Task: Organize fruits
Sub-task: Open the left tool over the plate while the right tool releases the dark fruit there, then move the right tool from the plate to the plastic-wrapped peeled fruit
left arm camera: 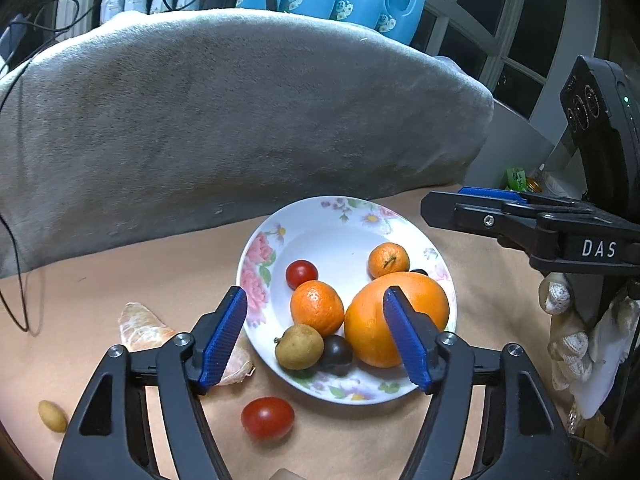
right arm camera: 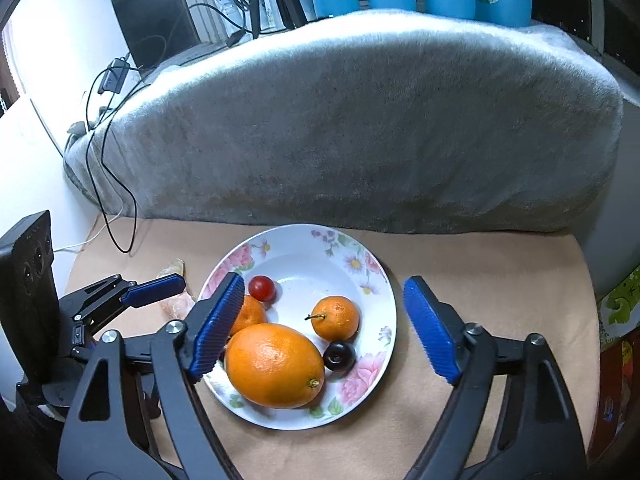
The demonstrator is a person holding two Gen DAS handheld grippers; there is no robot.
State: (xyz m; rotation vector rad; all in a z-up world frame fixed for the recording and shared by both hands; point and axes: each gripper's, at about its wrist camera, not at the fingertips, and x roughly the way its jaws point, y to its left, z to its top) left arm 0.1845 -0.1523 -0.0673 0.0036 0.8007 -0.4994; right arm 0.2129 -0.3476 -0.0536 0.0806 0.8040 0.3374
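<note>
Fruit fills the floral plate (left arm camera: pixel 256 268): a large orange (right arm camera: pixel 274 364), two mandarins, a cherry tomato (glossy red) and dark plums. Another tomato (left arm camera: pixel 267 417) lies just outside it. Left gripper (left arm camera: pixel 316 334) and right gripper (right arm camera: pixel 324 328) hover above the plate, angled down, jaws wide and empty.

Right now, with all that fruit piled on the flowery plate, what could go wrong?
The big orange sits near the plate rim, so a nudge from the open right gripper might roll it off. On the table, the loose red tomato looks soft and round; the open left gripper could squash it or knock it away. The small yellowish fruit lies near the picture's corner and may get forgotten.
</note>
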